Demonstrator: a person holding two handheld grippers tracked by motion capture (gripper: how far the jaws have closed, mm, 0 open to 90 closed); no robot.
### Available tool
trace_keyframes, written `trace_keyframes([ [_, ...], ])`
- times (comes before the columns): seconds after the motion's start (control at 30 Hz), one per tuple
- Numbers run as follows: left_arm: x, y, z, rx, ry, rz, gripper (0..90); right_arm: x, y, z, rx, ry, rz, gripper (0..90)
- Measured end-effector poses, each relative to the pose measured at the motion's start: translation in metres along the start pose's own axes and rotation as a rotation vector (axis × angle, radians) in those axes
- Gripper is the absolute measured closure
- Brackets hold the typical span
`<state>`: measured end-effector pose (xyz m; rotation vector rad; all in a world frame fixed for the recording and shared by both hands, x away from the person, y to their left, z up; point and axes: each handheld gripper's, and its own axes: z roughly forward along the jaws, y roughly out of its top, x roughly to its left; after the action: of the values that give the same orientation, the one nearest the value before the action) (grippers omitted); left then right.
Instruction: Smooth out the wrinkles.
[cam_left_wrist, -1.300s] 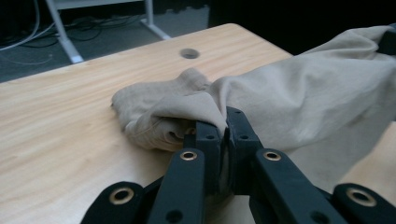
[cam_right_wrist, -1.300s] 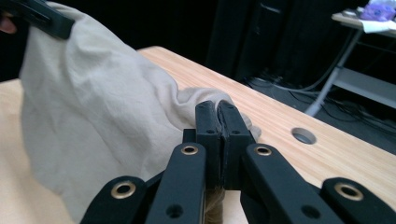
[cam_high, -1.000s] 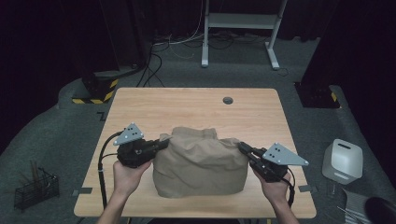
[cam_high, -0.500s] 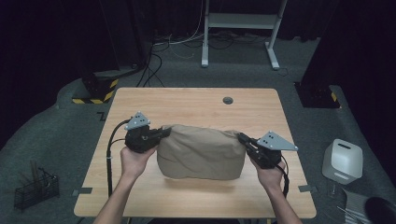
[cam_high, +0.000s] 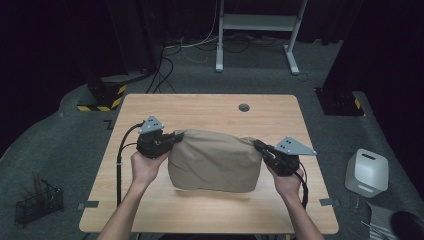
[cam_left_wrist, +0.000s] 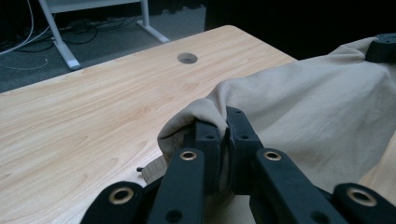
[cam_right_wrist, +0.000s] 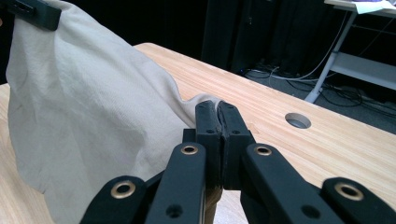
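A beige cloth (cam_high: 215, 160) hangs stretched between my two grippers above the wooden table (cam_high: 210, 110), its lower edge resting on the tabletop. My left gripper (cam_high: 175, 136) is shut on the cloth's upper left corner (cam_left_wrist: 205, 109), which bunches over the jaws. My right gripper (cam_high: 257, 145) is shut on the upper right corner (cam_right_wrist: 205, 100). In the left gripper view the cloth (cam_left_wrist: 317, 116) slopes away to the right toward the other gripper's jaw tip (cam_left_wrist: 380, 46). The right gripper view has the cloth (cam_right_wrist: 88, 116) hanging at the left.
A round cable hole (cam_high: 244, 107) sits near the table's far edge. A white container (cam_high: 367, 171) stands on the floor at the right, a wire basket (cam_high: 37, 202) at the left. A white desk frame (cam_high: 260, 30) and cables lie beyond the table.
Both grippers have lifted and moved away from me and apart, pulling the cloth from a slumped mound into a taut, upright sheet.
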<state>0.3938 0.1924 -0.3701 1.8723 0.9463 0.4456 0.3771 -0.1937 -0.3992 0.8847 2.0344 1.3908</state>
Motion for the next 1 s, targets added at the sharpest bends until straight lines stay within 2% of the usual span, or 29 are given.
trace_keyframes([
  [0.2, 0.002, 0.001, 0.002, 0.004, 0.003, 0.004, 85.6, -0.003, 0.0, 0.004, 0.002, 0.001, 0.015, 88.5],
  [1.0, 0.013, 0.0, 0.018, 0.029, 0.009, -0.023, 85.6, -0.011, -0.002, 0.018, 0.033, -0.009, 0.048, 88.5],
])
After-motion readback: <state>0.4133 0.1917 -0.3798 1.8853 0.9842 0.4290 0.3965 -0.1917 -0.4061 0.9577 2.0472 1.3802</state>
